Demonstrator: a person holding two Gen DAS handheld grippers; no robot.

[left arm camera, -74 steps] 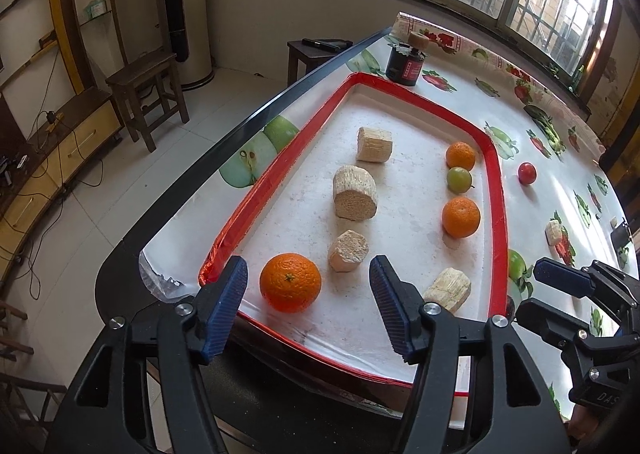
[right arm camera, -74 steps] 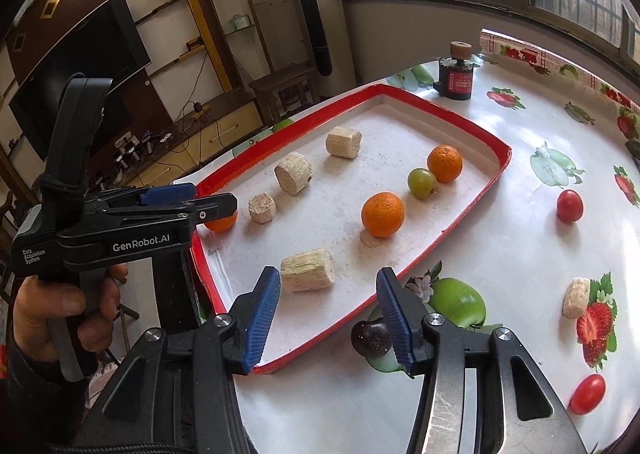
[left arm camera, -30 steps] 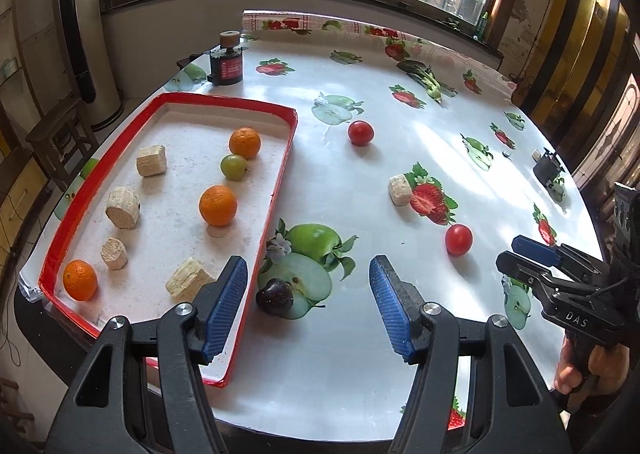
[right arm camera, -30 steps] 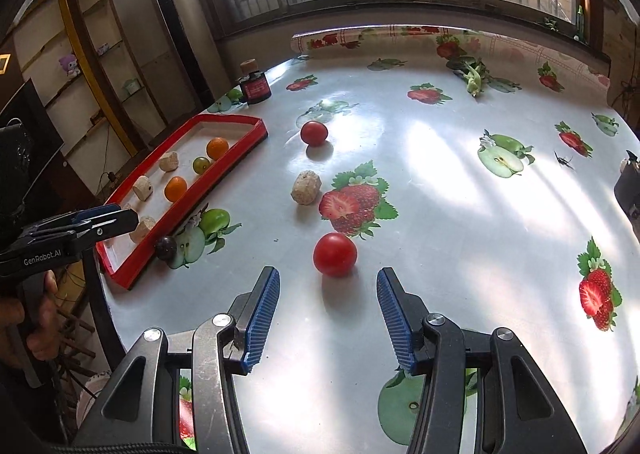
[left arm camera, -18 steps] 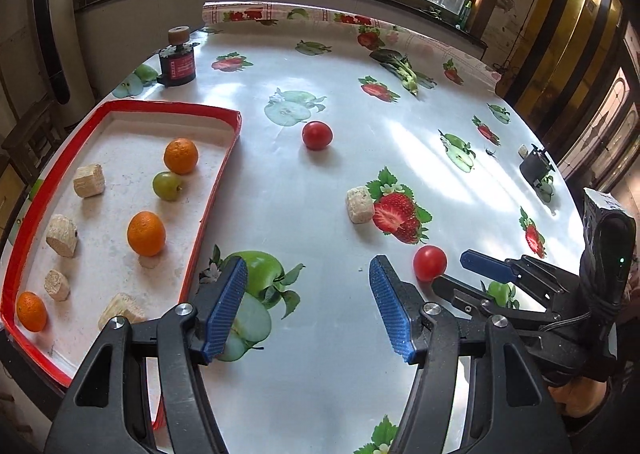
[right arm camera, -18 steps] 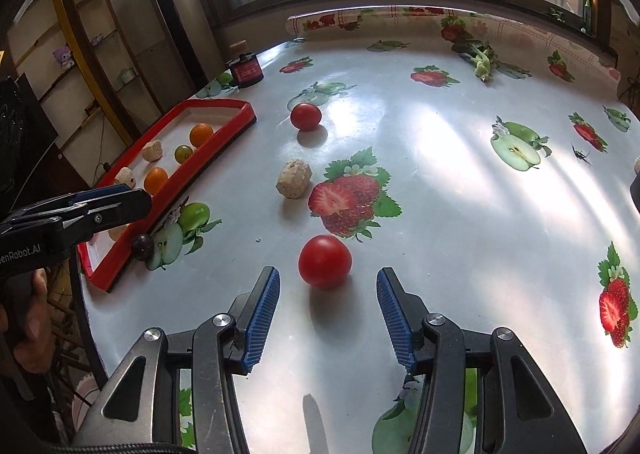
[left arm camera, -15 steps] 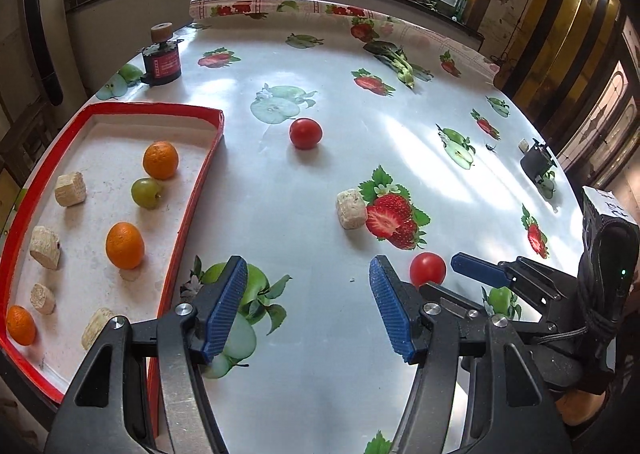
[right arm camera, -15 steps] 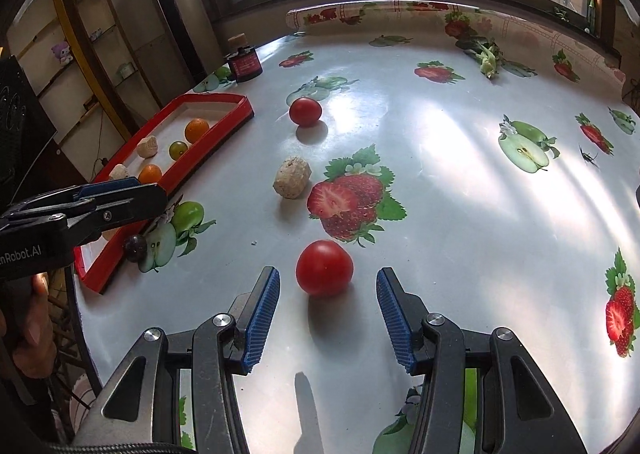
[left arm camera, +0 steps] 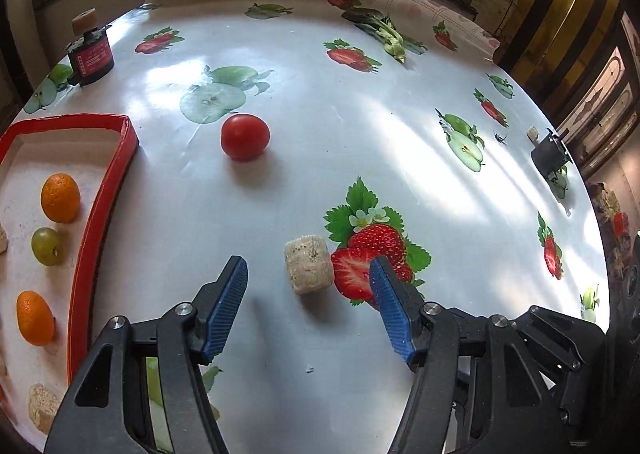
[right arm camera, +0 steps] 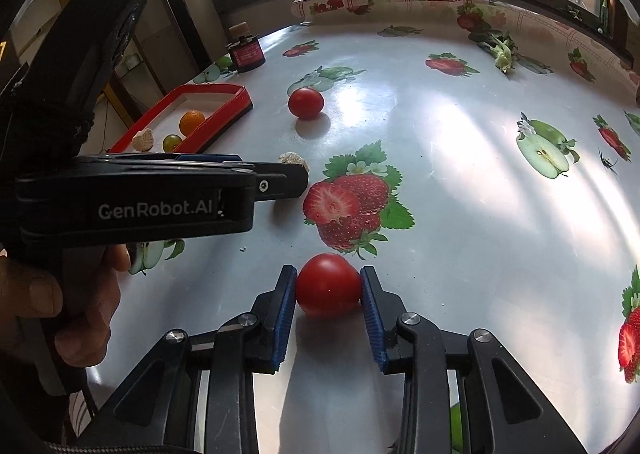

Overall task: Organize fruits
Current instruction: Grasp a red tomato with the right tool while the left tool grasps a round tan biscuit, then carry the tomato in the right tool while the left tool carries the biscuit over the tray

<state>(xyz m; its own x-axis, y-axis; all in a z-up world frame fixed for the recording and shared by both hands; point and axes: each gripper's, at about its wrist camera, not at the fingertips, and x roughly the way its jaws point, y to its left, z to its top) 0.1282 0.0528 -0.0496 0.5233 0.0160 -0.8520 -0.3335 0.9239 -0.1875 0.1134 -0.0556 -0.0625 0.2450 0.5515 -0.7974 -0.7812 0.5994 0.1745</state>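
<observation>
On the tabletop point(right arm camera: 460, 189), near its front edge, sits a red tomato point(right arm camera: 328, 285), bracketed by the right tool point(right arm camera: 329, 290) with blue pads touching both flanks and closing, presumably for carrying to the red tray point(right arm camera: 224, 109). Round, so no real long axis. Beside it hovers the left tool point(left arm camera: 308, 306), gaping wide around a pale cylindrical chunk point(left arm camera: 309, 269), flat end up.

bare tablecloth point(left arm camera: 320, 101) lies open around the far tomato point(left arm camera: 245, 136), beside the red tray point(left arm camera: 86, 254).

Tomato point(right arm camera: 328, 286) between right tool point(right arm camera: 329, 308) pads, on table point(right arm camera: 460, 213)
</observation>
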